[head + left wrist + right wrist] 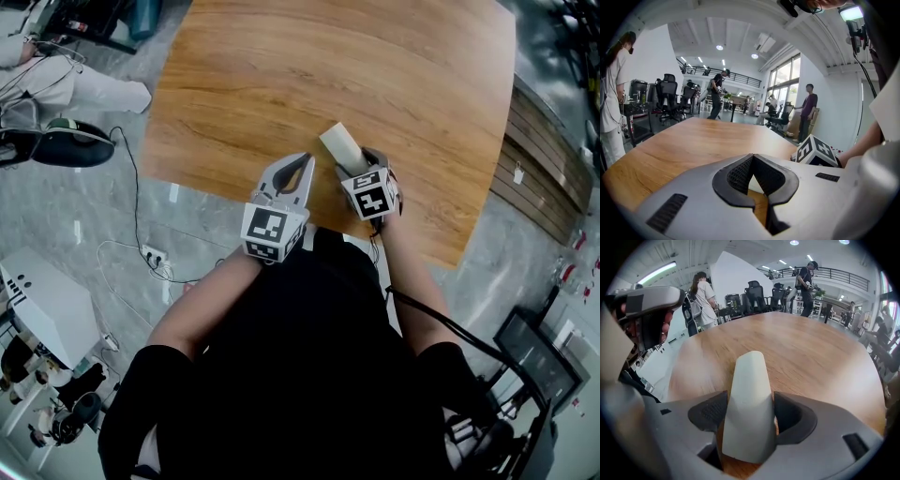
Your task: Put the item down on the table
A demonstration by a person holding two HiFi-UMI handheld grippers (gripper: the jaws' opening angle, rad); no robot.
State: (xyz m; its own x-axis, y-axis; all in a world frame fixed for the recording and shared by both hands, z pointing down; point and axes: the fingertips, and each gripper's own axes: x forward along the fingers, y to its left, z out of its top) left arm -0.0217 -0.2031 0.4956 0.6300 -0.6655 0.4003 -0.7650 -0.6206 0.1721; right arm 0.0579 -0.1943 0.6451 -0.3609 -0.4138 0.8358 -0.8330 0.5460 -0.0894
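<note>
Head view first: the right gripper (354, 164), lower centre, hangs over the near edge of the table (281, 75) with the item (339, 143), a pale block, poking out ahead of it. The left gripper (302, 167) waits just beside it, leaving room, I'd say. Whether the block touches wood can't be told from here.

Left gripper view: fingers tip to tip, nothing between them.

Right gripper view: pads clamped on the item's (749, 380) sides, nose forward over the tabletop, likely ready for lowering. Its rear end is hidden behind the jaws.
</note>
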